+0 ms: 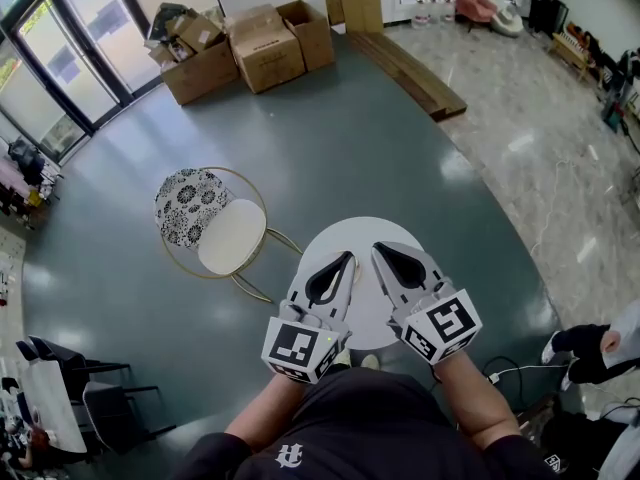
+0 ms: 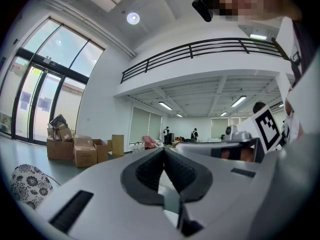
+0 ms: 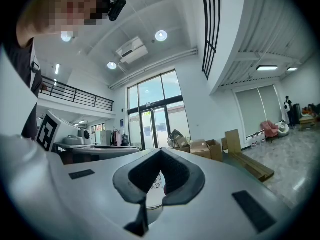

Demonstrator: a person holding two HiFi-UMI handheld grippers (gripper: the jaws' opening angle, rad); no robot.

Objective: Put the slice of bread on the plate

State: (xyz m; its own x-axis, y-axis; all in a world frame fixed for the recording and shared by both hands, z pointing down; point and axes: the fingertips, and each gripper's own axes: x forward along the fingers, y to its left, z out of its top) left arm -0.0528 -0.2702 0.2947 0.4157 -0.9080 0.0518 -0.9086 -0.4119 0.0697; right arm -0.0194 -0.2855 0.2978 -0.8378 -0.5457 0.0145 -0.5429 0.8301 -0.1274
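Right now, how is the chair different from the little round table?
The chair has a cream seat and a black-and-white patterned back; the table is plain white all over. The chair has a thin gold frame around it; the table shows no frame. Both have rounded shapes.

Smooth, matt pale-grey plastic shells cover my left hand-held gripper (image 1: 350,258) and right hand-held gripper (image 1: 378,249), lined with ribbed black pads (image 2: 148,172), above a smooth white tabletop (image 1: 365,230). The chair (image 1: 232,236) has a shiny gold metal frame, a plain cream seat and a black-and-white patterned cloth back. The dark floor (image 1: 330,158) carries a dull sheen; the pale stone-look tiles (image 1: 540,138) gleam glossy. Brown matt cardboard boxes (image 1: 265,48) and bare wooden planks (image 1: 415,73) complete the scene.
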